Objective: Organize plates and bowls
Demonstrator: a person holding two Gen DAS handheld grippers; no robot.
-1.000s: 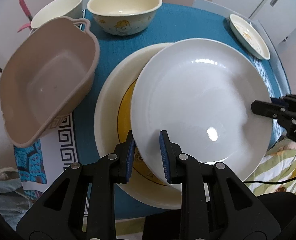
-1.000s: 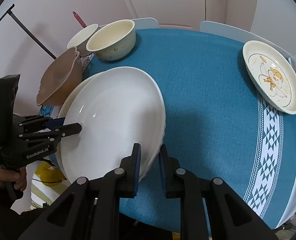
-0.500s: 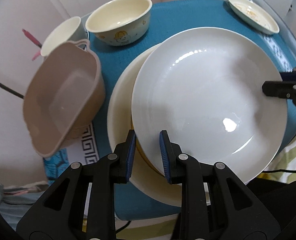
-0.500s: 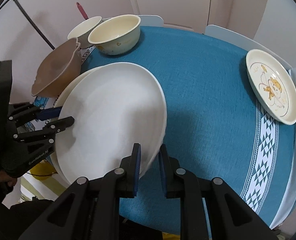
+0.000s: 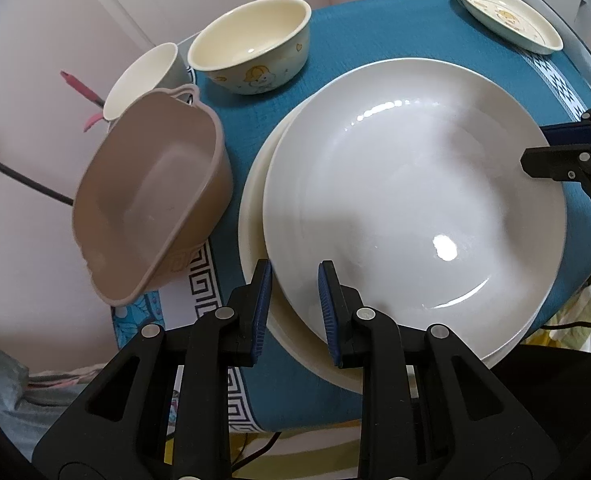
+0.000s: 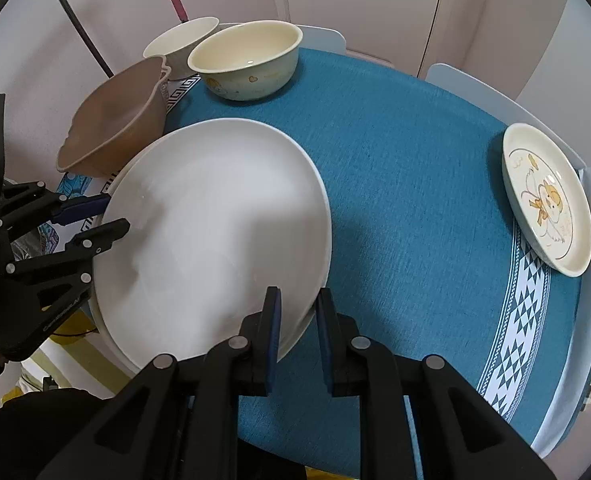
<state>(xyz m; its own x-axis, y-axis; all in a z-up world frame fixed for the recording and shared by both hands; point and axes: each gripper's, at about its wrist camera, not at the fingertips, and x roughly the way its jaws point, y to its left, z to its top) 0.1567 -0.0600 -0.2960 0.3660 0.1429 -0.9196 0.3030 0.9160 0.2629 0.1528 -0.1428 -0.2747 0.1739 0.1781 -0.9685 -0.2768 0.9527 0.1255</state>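
Observation:
A large white plate [image 5: 411, 208] lies over a cream plate [image 5: 255, 184] near the table's front edge. My left gripper [image 5: 294, 307] is shut on the white plate's near rim. My right gripper [image 6: 297, 328] is shut on the opposite rim of the white plate [image 6: 211, 232]. The right gripper also shows in the left wrist view [image 5: 551, 148], and the left gripper in the right wrist view [image 6: 107, 216]. The cream plate is almost fully covered.
A brown plastic tub [image 5: 151, 200] sits tilted at the table's left edge. A cream cartoon bowl [image 5: 251, 52] and a white bowl [image 5: 143, 76] stand behind it. A small cartoon plate [image 6: 547, 196] lies at the far right on the blue tablecloth [image 6: 407, 168].
Both grippers have carried the white plate left over the cream plate, so it now nearly covers the yellow pattern. The jaws have kept their hold.

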